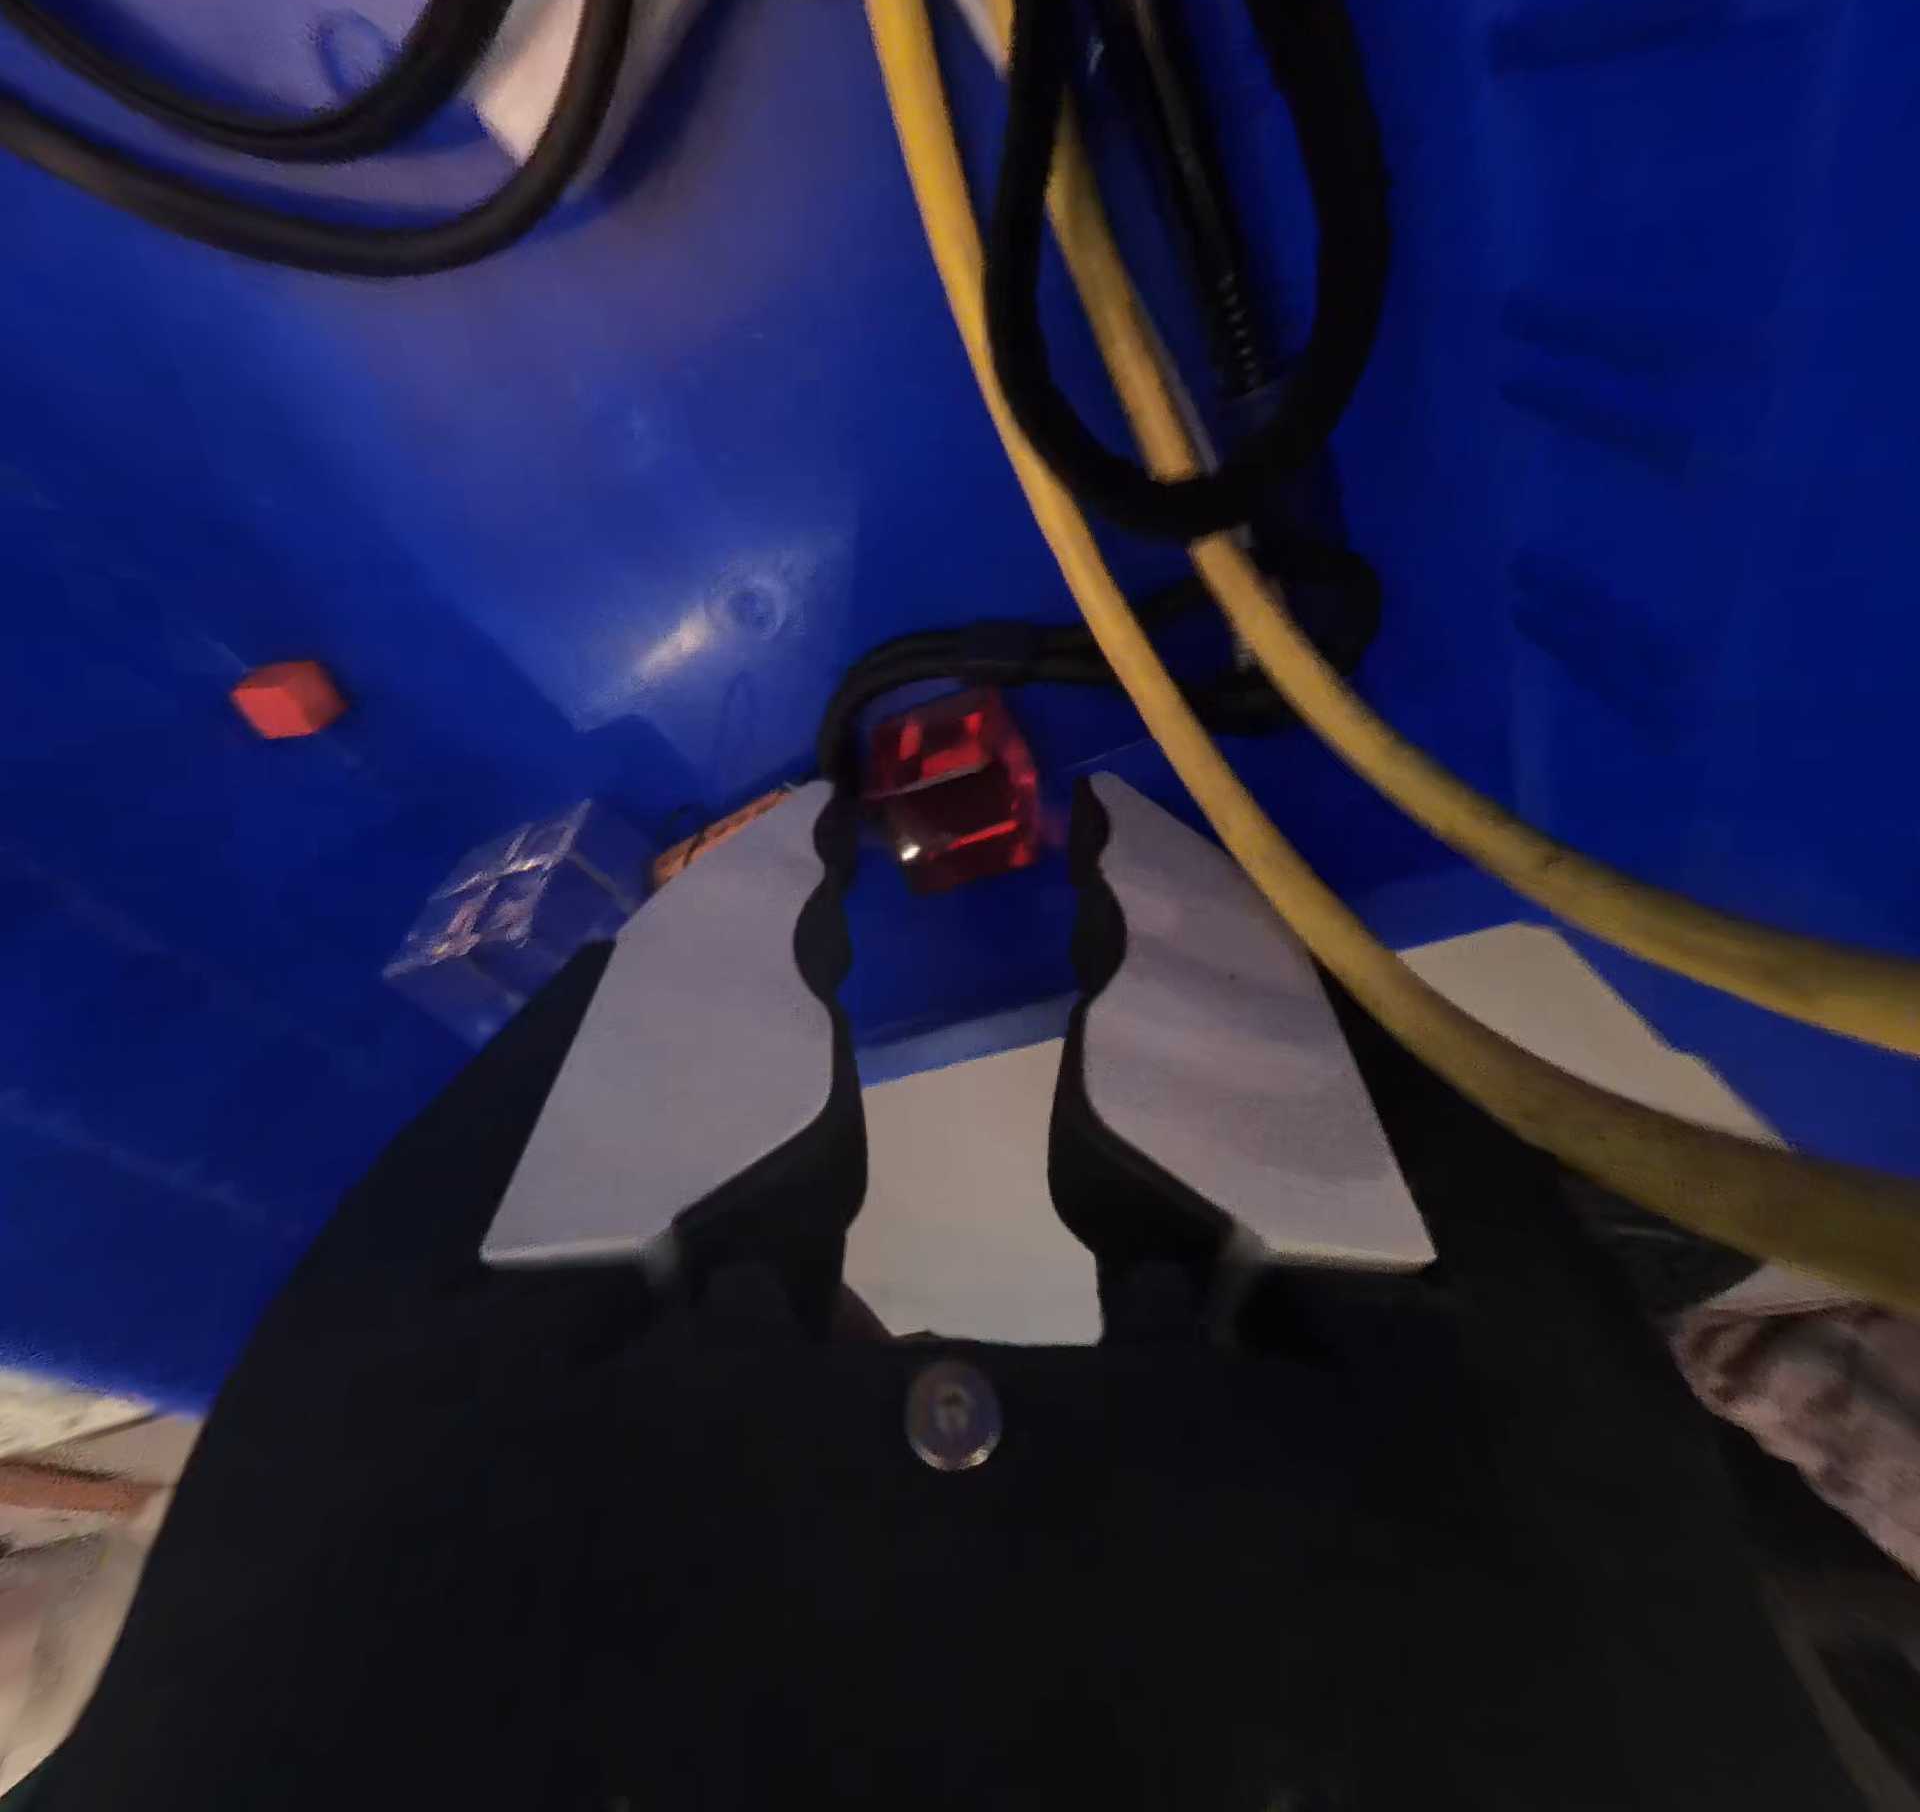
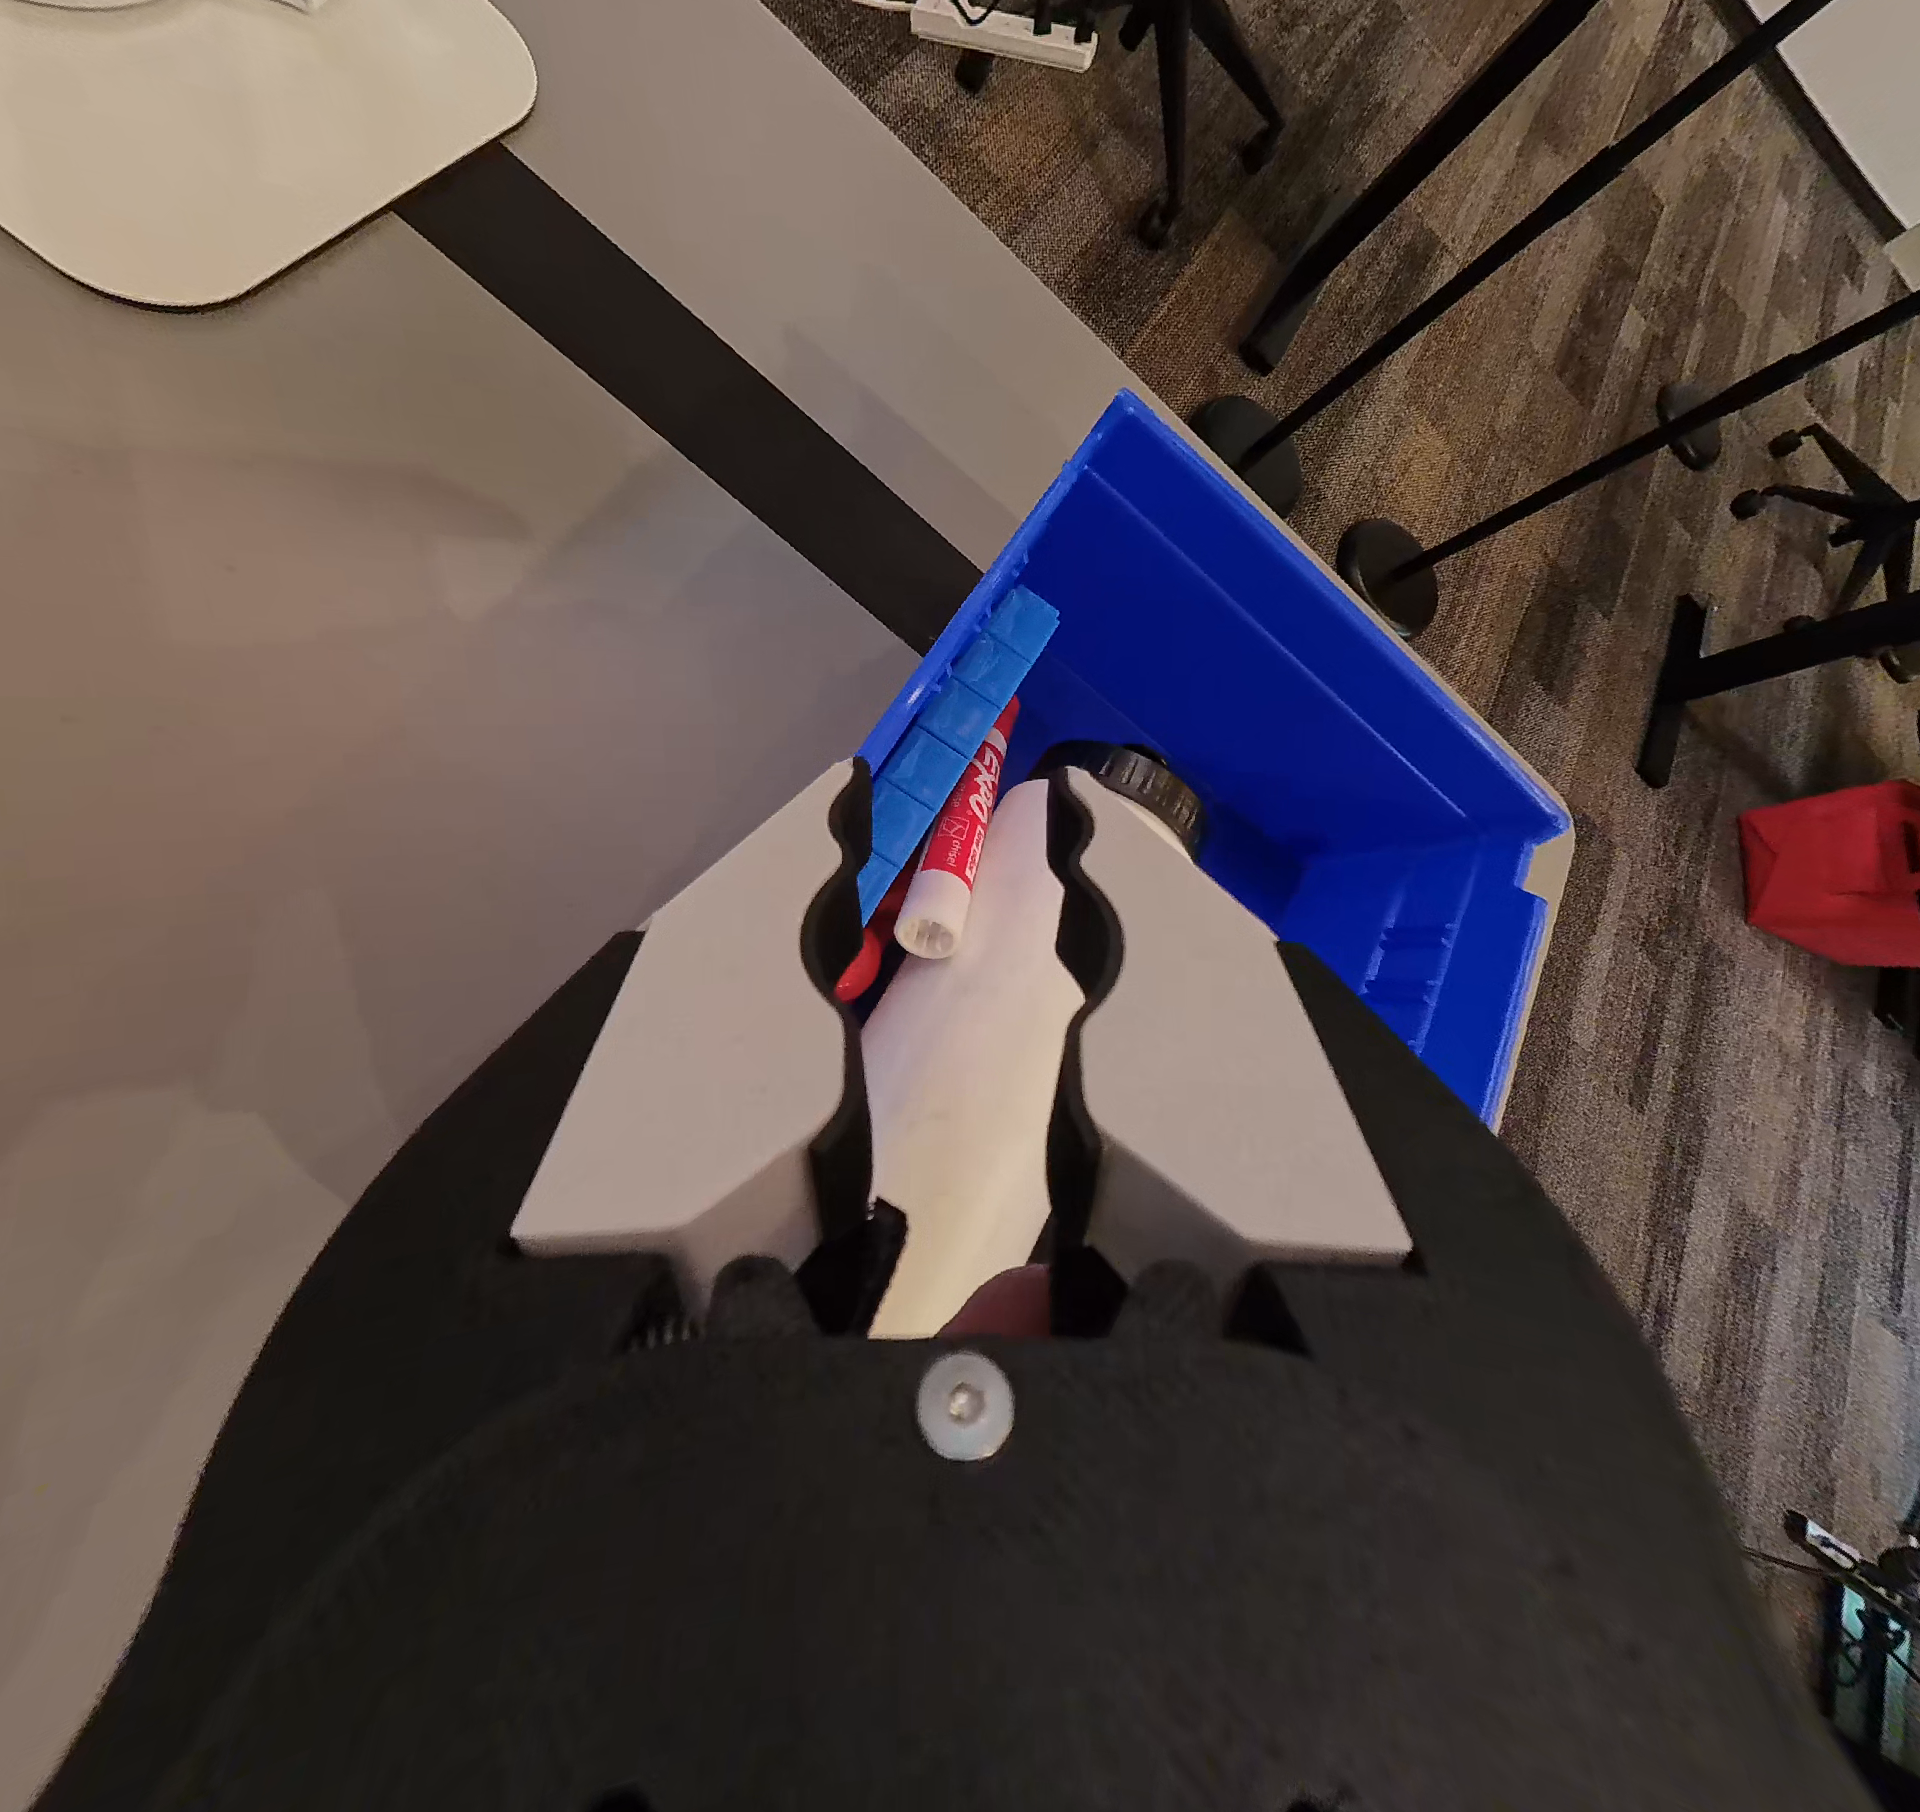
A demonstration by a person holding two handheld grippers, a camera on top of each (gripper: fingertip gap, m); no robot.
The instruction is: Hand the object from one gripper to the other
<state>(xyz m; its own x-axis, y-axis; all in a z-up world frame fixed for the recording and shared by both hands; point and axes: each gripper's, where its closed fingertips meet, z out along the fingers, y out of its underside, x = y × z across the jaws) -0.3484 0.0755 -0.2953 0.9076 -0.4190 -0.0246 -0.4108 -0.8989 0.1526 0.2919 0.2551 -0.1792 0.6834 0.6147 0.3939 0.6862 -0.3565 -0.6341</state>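
In the left wrist view my left gripper (image 1: pixel 958 812) is open inside a blue bin (image 1: pixel 520 474). A red translucent cube (image 1: pixel 956 796) lies on the bin floor right at its fingertips, in line with the gap between them. In the right wrist view my right gripper (image 2: pixel 958 780) is open above another blue bin (image 2: pixel 1299 640). A white bottle with a black cap (image 2: pixel 966 1056) fills the gap between its fingers. I cannot tell whether the pads touch it. A red marker (image 2: pixel 961 827) lies across the bottle.
Yellow cables (image 1: pixel 1039 474) and black cables (image 1: pixel 1195 256) hang close on the right of my left gripper. A small red block (image 1: pixel 286 700) and a clear cube (image 1: pixel 499 889) lie to its left. A blue block strip (image 2: pixel 966 702) leans on the bin wall. The bin sits at the grey table's (image 2: pixel 312 723) corner. The red marker (image 2: pixel 961 827) sits 8 centimeters or so from the ends of my right fingers.
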